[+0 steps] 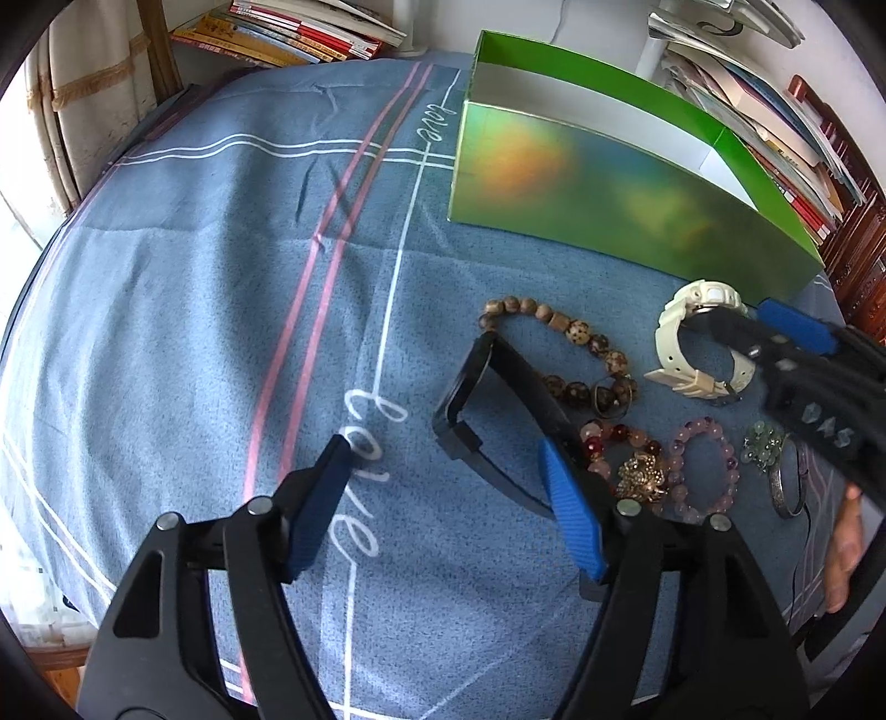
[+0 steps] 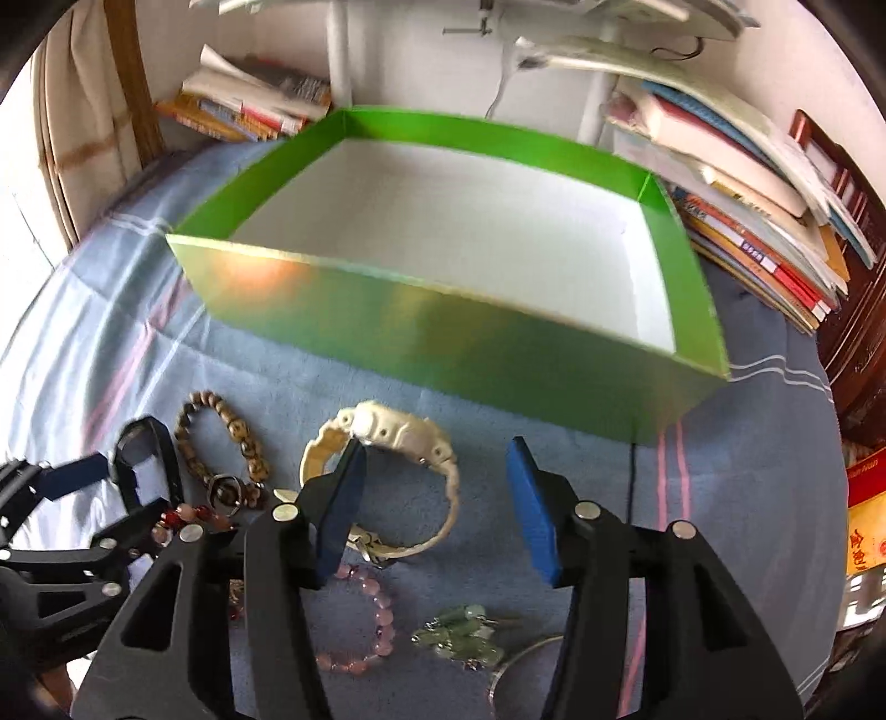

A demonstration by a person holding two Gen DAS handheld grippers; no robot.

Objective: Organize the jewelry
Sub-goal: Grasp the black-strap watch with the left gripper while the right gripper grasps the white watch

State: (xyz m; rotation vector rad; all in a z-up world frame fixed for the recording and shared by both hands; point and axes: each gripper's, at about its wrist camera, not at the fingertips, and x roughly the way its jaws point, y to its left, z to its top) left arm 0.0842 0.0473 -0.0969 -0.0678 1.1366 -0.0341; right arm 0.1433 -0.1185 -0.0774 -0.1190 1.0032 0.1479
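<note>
Jewelry lies on a blue bedsheet in front of an open green box (image 2: 443, 332) with a white bare floor. A white watch (image 2: 404, 432) stands on its strap; it also shows in the left wrist view (image 1: 700, 338). My right gripper (image 2: 437, 498) is open, its left finger beside the watch face. My left gripper (image 1: 443, 498) is open above the sheet, next to a black watch (image 1: 487, 399). Nearby lie a brown bead bracelet (image 1: 554, 327), a pink bead bracelet (image 2: 365, 626), a gold brooch (image 1: 642, 471), a green bead piece (image 2: 465, 631) and a silver bangle (image 1: 786, 487).
Stacks of books and magazines (image 2: 764, 221) lie behind and to the right of the box, and more books (image 1: 288, 27) at the far left. A curtain (image 1: 83, 111) hangs at the left. The sheet (image 1: 221, 277) left of the box is bare.
</note>
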